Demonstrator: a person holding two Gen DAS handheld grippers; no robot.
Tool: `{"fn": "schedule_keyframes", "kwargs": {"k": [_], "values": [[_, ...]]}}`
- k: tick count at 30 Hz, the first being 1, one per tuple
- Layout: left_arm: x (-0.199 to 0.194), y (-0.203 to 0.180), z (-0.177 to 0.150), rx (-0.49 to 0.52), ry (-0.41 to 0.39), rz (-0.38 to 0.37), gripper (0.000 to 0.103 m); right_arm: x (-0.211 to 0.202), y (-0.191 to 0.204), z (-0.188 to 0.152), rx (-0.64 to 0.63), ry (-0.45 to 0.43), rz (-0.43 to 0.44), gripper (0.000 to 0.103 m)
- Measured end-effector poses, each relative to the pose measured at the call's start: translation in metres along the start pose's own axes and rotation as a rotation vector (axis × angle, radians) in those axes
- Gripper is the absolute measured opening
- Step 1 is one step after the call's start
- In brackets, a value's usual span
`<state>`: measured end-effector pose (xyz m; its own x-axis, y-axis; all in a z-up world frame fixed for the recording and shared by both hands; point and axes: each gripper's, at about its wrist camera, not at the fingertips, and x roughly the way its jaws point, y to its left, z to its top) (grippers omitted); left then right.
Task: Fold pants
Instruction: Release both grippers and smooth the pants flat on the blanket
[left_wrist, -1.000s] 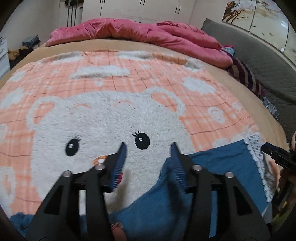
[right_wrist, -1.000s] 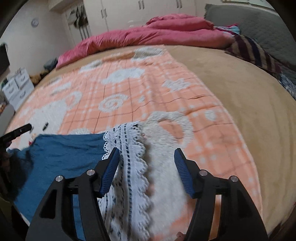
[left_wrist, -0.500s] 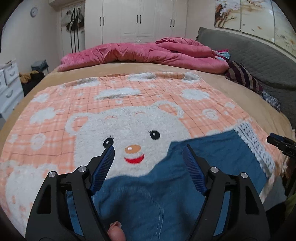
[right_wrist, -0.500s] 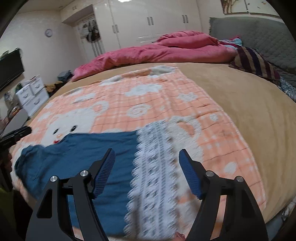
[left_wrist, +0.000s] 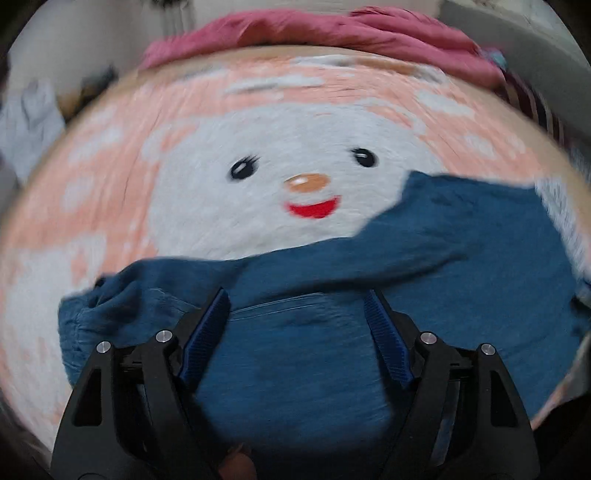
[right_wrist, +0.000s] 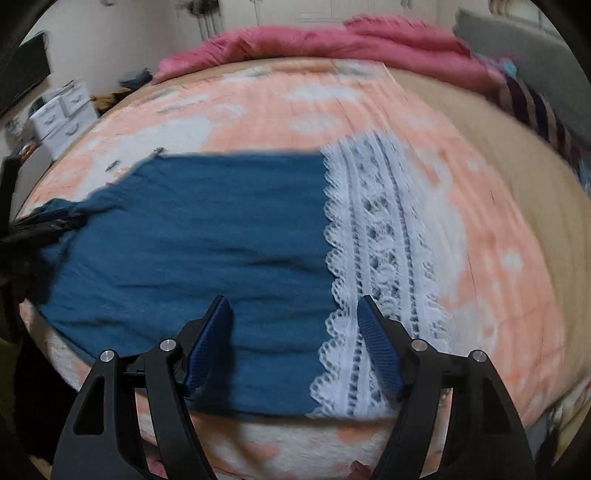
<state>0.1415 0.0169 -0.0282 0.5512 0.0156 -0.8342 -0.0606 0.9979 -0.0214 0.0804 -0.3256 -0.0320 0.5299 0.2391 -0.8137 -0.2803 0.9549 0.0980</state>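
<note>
Blue pants (left_wrist: 461, 266) with white lace cuffs (right_wrist: 384, 240) lie flat across the near part of the bed. In the left wrist view my left gripper (left_wrist: 297, 295) hangs open above the waist end of the pants (left_wrist: 303, 354), near a pocket seam, with nothing pinched. In the right wrist view my right gripper (right_wrist: 293, 301) stands open over the seam where blue cloth (right_wrist: 207, 221) meets the lace. Its left fingertip (right_wrist: 218, 314) is over the blue cloth and its right one over the lace. The left gripper's tip shows at the far left edge of the right wrist view.
The pants rest on a peach blanket with a white bear face (left_wrist: 295, 173). A pink duvet (right_wrist: 314, 40) is heaped at the head of the bed. A striped cushion (right_wrist: 535, 103) and grey headboard are at the right. White drawers (right_wrist: 62, 114) stand beyond the bed's left side.
Both grippers opened wider, letting the cloth go, then drew back toward the near edge of the bed and tipped down. The pants now lie spread flat.
</note>
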Motion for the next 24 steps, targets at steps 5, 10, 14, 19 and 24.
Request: {"fn": "schedule_keyframes", "kwargs": {"k": [5,10,14,19,24], "values": [[0.009,0.002,-0.001,0.006,0.016,0.044,0.071,-0.001,0.003,0.000,-0.011,-0.001,-0.005,0.071],[0.001,0.003,-0.001,0.001,-0.018,0.026,0.074,-0.005,0.000,0.000,0.003,-0.013,0.015,0.071],[-0.021,-0.009,-0.006,0.037,-0.078,-0.014,0.084,-0.023,0.001,-0.006,-0.003,-0.078,0.032,0.076],[-0.049,-0.027,-0.020,0.079,-0.135,-0.079,0.085,-0.050,0.004,-0.011,0.010,-0.165,0.052,0.076],[-0.063,-0.046,-0.036,0.117,-0.151,-0.138,0.089,-0.060,0.011,-0.022,0.024,-0.174,0.045,0.076]]}}
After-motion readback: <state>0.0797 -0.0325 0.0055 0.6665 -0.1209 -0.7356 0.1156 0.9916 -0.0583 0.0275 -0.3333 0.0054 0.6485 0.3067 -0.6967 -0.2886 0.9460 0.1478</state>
